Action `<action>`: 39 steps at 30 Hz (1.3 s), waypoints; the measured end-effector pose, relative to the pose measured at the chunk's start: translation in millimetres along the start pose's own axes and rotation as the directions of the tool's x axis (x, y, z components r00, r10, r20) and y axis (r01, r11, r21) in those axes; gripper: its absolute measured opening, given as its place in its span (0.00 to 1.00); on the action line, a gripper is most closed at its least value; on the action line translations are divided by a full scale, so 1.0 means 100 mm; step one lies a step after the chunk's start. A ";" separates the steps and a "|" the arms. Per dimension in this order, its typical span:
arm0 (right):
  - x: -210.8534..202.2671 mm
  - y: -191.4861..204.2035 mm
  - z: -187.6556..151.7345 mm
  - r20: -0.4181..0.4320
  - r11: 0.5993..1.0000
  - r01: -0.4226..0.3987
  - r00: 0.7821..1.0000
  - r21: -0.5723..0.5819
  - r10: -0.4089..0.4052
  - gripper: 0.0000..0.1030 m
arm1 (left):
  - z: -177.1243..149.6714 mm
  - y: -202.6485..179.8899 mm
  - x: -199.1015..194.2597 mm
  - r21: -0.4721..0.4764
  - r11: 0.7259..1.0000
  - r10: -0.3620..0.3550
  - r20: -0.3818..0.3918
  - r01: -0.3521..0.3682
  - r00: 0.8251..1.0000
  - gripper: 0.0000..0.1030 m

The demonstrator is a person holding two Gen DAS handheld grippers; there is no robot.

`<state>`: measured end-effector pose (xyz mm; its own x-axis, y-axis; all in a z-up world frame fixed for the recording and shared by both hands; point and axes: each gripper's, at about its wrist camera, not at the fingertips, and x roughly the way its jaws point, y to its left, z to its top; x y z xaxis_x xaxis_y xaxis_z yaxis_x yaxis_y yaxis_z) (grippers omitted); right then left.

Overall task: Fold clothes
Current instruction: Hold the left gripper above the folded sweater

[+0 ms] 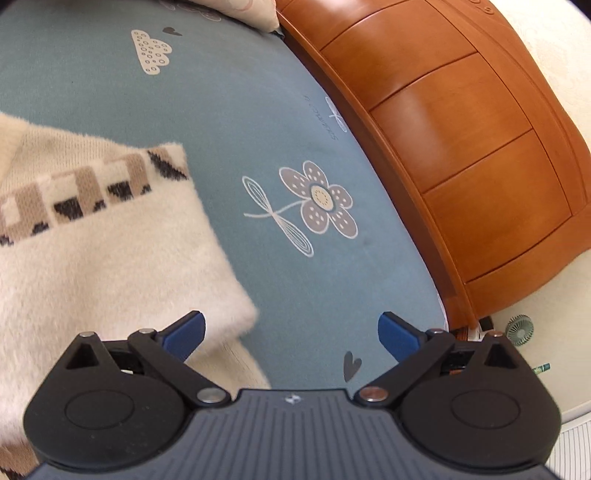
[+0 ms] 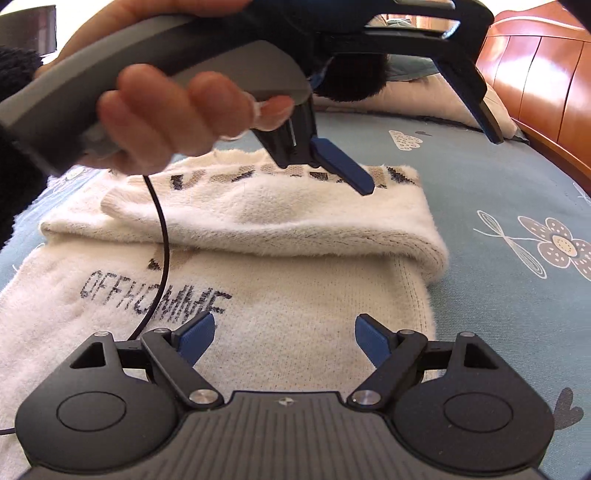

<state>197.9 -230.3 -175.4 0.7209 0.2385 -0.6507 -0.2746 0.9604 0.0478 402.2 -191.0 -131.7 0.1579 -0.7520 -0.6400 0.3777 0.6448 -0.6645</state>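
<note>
A cream fuzzy sweater (image 2: 280, 225) with a brown-and-black patterned band lies on the blue-grey bed sheet (image 2: 509, 177). Its upper part is folded over the lower part, which carries dark lettering. My right gripper (image 2: 286, 338) hovers open over the lower part, nothing between its fingers. A hand (image 2: 166, 110) holds my left gripper above the fold, one blue finger (image 2: 347, 168) just over the patterned band. In the left wrist view the left gripper (image 1: 291, 334) is open and empty. It stands over the sweater's (image 1: 103, 258) right edge and the sheet (image 1: 258, 110).
An orange wooden bed board (image 1: 461, 147) curves along the sheet's right side, also visible as the bed board (image 2: 546, 74) in the right wrist view. A pillow (image 1: 243, 11) lies at the far end. A small green fan (image 1: 519, 328) stands on the pale floor. A black cable (image 2: 162, 240) hangs over the sweater.
</note>
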 end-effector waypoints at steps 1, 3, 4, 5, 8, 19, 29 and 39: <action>0.00 0.00 -0.01 -0.002 1.000 0.006 1.000 -0.011 -0.006 0.84 | -0.04 -0.01 0.02 -0.003 1.000 -0.008 -0.007 0.008 1.000 0.96; 0.03 0.01 -0.03 -0.011 0.999 0.015 1.000 -0.037 -0.016 0.84 | -0.11 -0.01 0.08 -0.011 1.000 -0.010 -0.019 0.009 1.000 0.96; 0.03 0.02 -0.04 -0.015 0.999 0.017 1.000 -0.045 -0.018 0.84 | -0.15 -0.02 0.14 -0.013 1.000 -0.003 -0.030 0.003 1.000 0.96; 0.04 0.03 -0.06 -0.019 0.998 0.018 1.000 -0.052 -0.019 0.84 | -0.15 -0.01 0.19 -0.017 1.000 0.000 -0.038 0.000 0.999 0.96; 0.05 0.02 -0.07 -0.020 0.998 0.017 1.000 -0.053 -0.018 0.84 | -0.15 0.03 0.35 -0.031 1.000 0.001 -0.034 -0.002 0.999 0.96; 0.06 -0.02 -0.06 -0.023 0.999 0.021 0.999 -0.044 -0.022 0.84 | -0.02 -0.04 0.77 -0.051 0.995 0.080 -0.058 -0.083 0.995 0.98; 0.09 0.01 0.00 -0.028 0.998 0.026 0.999 -0.053 -0.028 0.86 | -0.06 -0.15 0.40 0.010 0.999 -0.033 -0.059 0.034 0.998 0.98; 0.09 0.00 0.04 -0.032 0.998 0.032 0.999 -0.055 -0.034 0.89 | 0.00 0.22 0.49 -0.039 0.997 0.073 -0.006 -0.073 0.997 0.99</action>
<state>206.8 -227.2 -177.8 0.7087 0.2013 -0.6762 -0.2861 0.9581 -0.0146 418.8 -213.7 -177.8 0.1795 -0.7020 -0.6892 0.3289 0.7030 -0.6305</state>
